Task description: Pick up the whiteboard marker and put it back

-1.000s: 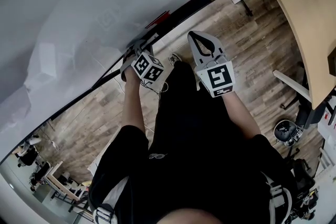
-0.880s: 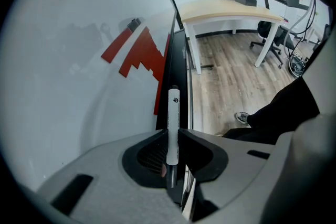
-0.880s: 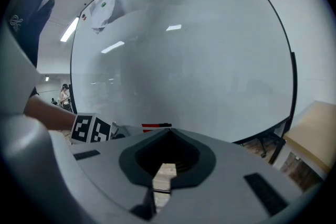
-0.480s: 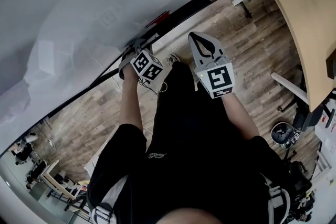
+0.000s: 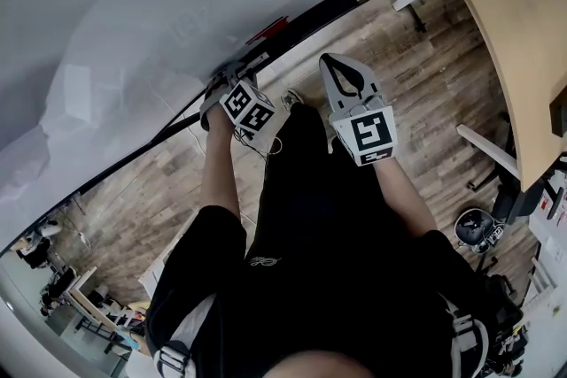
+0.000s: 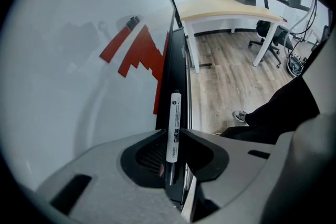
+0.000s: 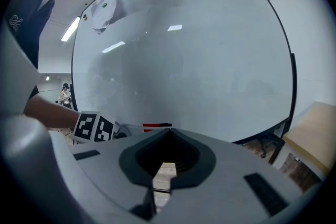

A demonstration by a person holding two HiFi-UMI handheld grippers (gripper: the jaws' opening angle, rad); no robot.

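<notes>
The whiteboard marker [image 6: 174,126], a white barrel with a black tip, stands out between the jaws of my left gripper [image 6: 172,136], which is shut on it. The marker's tip hangs just over the black ledge [image 6: 176,68] along the whiteboard's [image 6: 73,92] bottom edge. In the head view my left gripper [image 5: 229,77] is right at that ledge [image 5: 301,18], and the marker is hidden by it. My right gripper [image 5: 330,61] is held beside it, off the board, shut with nothing in it [image 7: 168,132].
A red marker [image 7: 156,126] lies on the ledge further along. A light wooden desk [image 5: 514,22] stands to the right, with an office chair [image 5: 478,227] below it. The person's dark trousers [image 5: 310,261] fill the lower head view, over wood flooring [image 5: 416,93].
Hardly anything: the left gripper has crept a touch toward the ledge with the marker still held. The right gripper holds still.
</notes>
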